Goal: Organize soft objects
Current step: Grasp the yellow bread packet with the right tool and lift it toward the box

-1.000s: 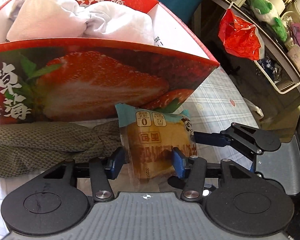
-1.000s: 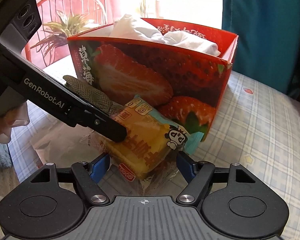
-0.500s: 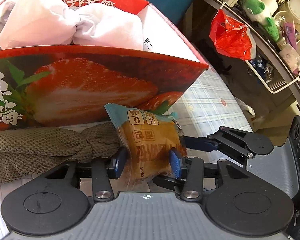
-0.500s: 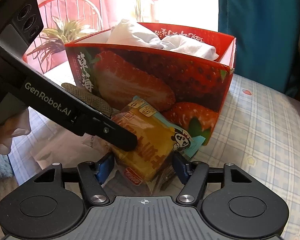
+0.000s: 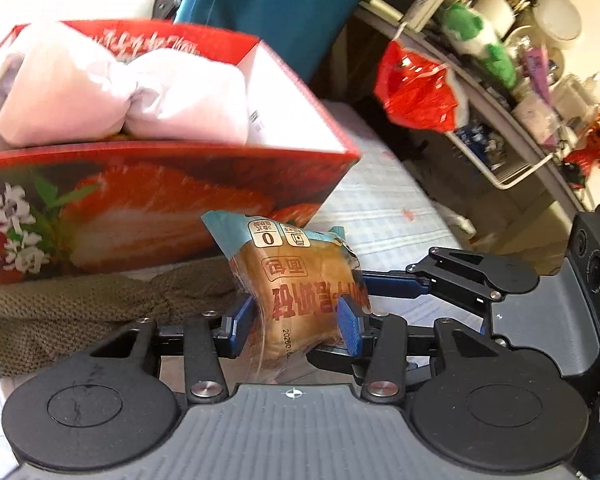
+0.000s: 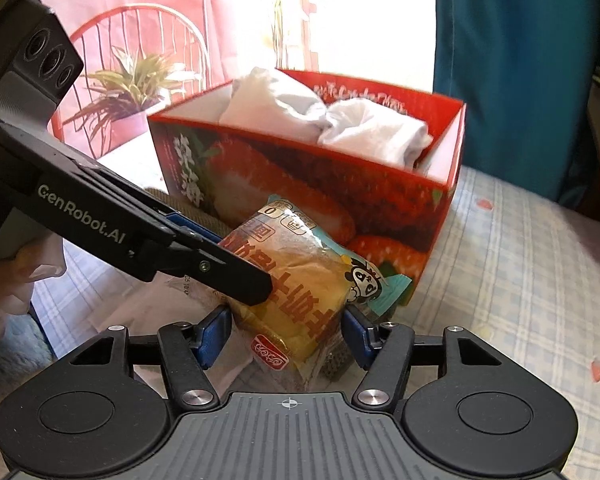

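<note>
Both grippers pinched one wrapped bread packet from either side, likely so the soft load would not sag; the left gripper pressed its pads into the wrapper, and the right gripper held its lower end; the packet, golden under clear film with a teal end, hung just before the strawberry box; white cloth bundles already filled that box.
</note>
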